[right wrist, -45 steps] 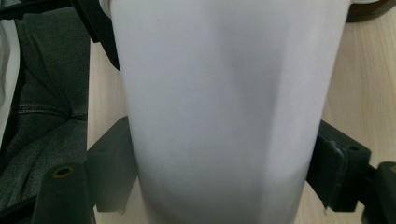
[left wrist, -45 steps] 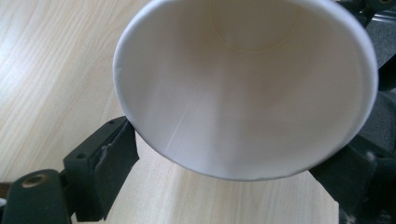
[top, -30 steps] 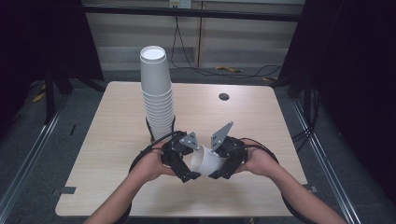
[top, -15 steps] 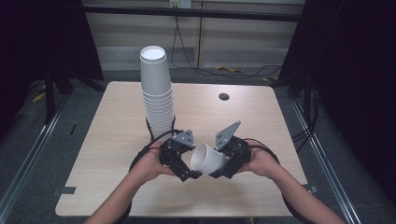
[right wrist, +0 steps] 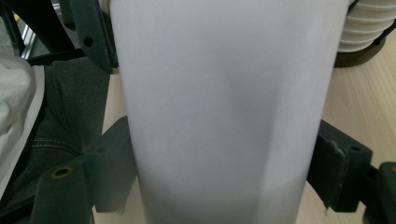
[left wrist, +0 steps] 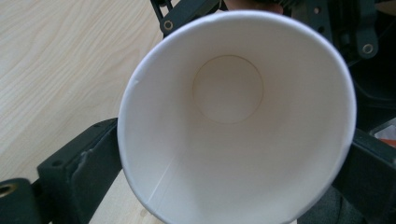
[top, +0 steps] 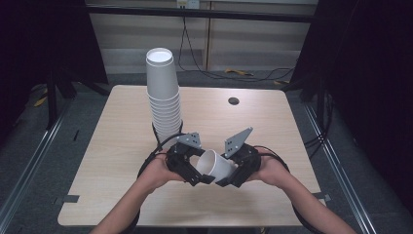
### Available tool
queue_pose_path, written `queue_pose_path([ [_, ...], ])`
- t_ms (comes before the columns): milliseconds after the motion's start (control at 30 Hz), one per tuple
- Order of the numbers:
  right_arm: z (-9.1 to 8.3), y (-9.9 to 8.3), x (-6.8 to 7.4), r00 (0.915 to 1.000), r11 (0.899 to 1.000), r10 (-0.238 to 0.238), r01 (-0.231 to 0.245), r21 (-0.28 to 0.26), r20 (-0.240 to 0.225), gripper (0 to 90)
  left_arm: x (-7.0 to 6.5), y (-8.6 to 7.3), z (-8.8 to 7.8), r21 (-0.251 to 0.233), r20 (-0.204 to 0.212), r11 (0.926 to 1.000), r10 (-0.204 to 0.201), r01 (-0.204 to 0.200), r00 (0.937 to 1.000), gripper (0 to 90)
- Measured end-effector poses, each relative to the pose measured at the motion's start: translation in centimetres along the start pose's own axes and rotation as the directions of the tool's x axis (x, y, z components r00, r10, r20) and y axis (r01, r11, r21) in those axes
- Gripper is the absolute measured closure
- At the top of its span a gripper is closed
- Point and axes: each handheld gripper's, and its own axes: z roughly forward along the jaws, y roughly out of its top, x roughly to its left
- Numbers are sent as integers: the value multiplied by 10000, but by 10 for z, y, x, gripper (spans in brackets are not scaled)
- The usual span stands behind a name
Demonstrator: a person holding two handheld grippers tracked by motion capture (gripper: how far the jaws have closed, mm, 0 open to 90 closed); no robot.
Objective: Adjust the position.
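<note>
A single white paper cup (top: 215,166) is held on its side just above the table's front middle, between my two grippers. My left gripper (top: 194,171) is shut on it near the rim. In the left gripper view I look straight into the cup's open mouth (left wrist: 229,116), with a black jaw at each side. My right gripper (top: 233,174) is shut on the cup's wall near the base. That wall (right wrist: 224,116) stands between the jaws in the right gripper view. A tall stack of white cups (top: 163,92) stands upside down behind the left gripper.
The light wooden table (top: 117,126) has a round cable hole (top: 233,101) at the back right. The bottom of the cup stack (right wrist: 369,28) shows in the right gripper view. Cables loop around both hands. Dark floor and metal rails flank the table.
Both hands have shifted slightly, and the cup between them has turned a little, its mouth now more toward the left gripper. The stack has not moved.
</note>
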Motion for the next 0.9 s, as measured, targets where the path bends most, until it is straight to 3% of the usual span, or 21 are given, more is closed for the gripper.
queue_pose_path([
  [367, 0, -2, -2, 9996, 9995, 176, -182, -266, -204, 200, 1, 1, -2, -280, 141, 9989, -384, 388, 9992, 64],
  [667, 1, -5, -3, 9989, 9980, 397, -408, -482, -248, 197, -2, 5, -2, -100, -172, 9998, -189, 187, 9997, 99],
  [900, 2, -8, -2, 9987, 9962, 508, -505, -707, 26, 147, -3, 9, -5, 264, -392, 9996, 59, -49, 9992, 108],
])
